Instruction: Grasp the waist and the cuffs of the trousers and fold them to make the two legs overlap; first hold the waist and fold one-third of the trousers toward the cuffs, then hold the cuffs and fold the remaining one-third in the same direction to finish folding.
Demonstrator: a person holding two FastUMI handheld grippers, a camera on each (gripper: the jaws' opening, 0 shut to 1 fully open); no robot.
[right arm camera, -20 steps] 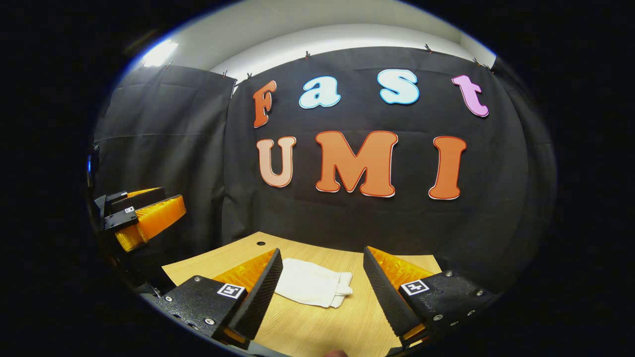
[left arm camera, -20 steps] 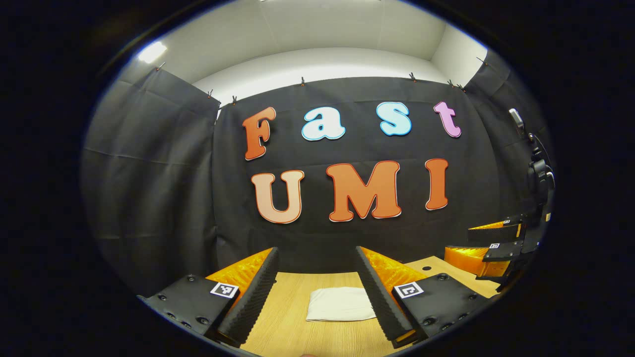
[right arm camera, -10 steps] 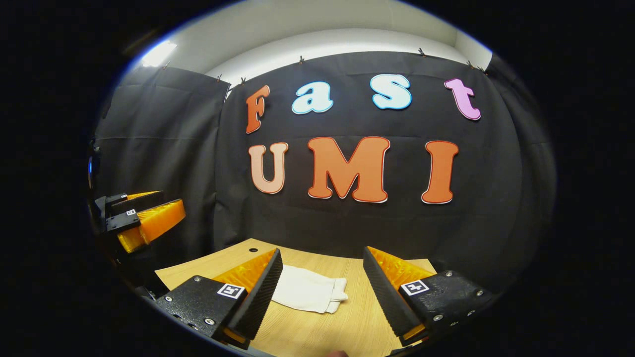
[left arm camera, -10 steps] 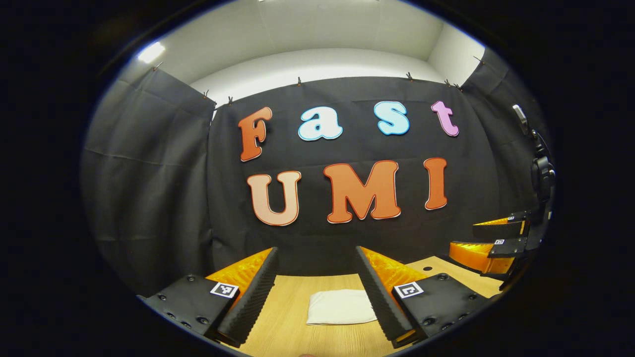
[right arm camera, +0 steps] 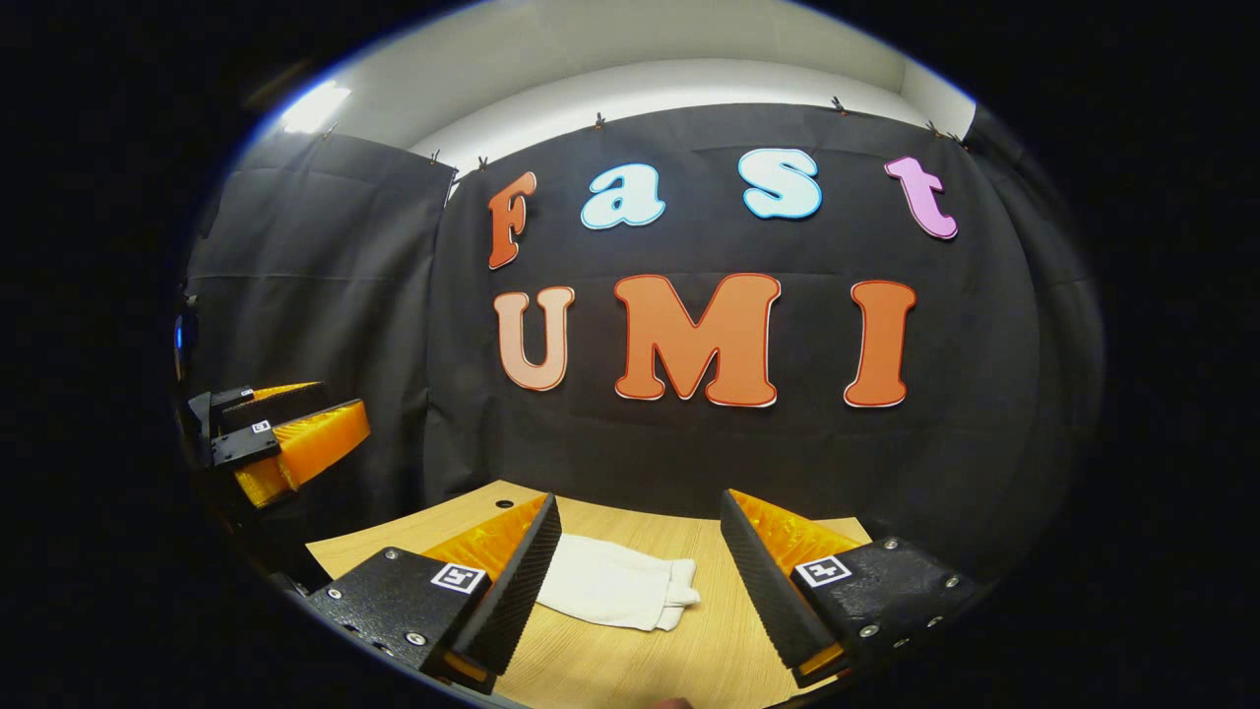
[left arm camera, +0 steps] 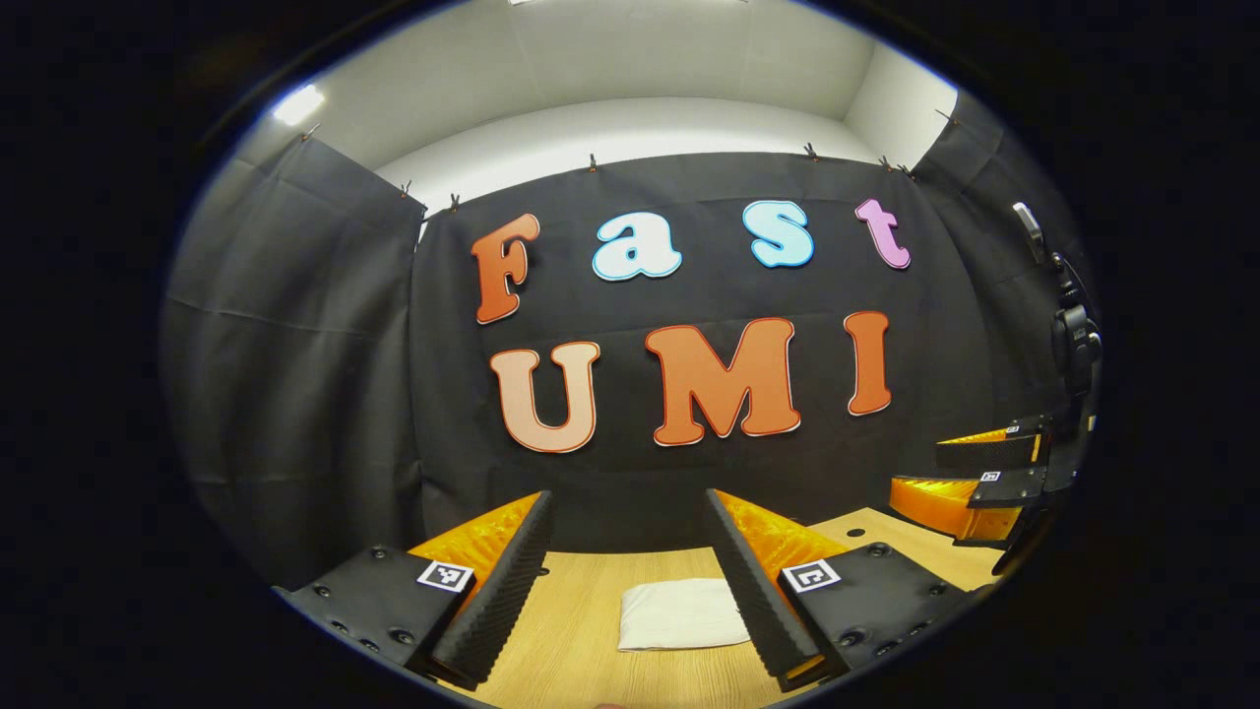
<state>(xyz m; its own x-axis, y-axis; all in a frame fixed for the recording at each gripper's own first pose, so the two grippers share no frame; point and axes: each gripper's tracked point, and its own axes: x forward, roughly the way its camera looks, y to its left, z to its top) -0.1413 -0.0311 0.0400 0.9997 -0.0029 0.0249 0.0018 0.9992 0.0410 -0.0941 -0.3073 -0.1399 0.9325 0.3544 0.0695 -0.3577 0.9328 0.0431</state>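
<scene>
Above the table (left arm camera: pixel 571 630), the left gripper (left arm camera: pixel 627 507) hangs with its jaws spread wide, holding and touching nothing; the right gripper (right arm camera: pixel 640 510) is just as wide and just as free. On the pale, fine-grained wood lie the trousers (right arm camera: pixel 615 594), a soft white cloth folded into a flat, roughly rectangular packet with layered edges at one end. Each finger carries a ribbed, wedge-shaped pad (right arm camera: pixel 512 586).
</scene>
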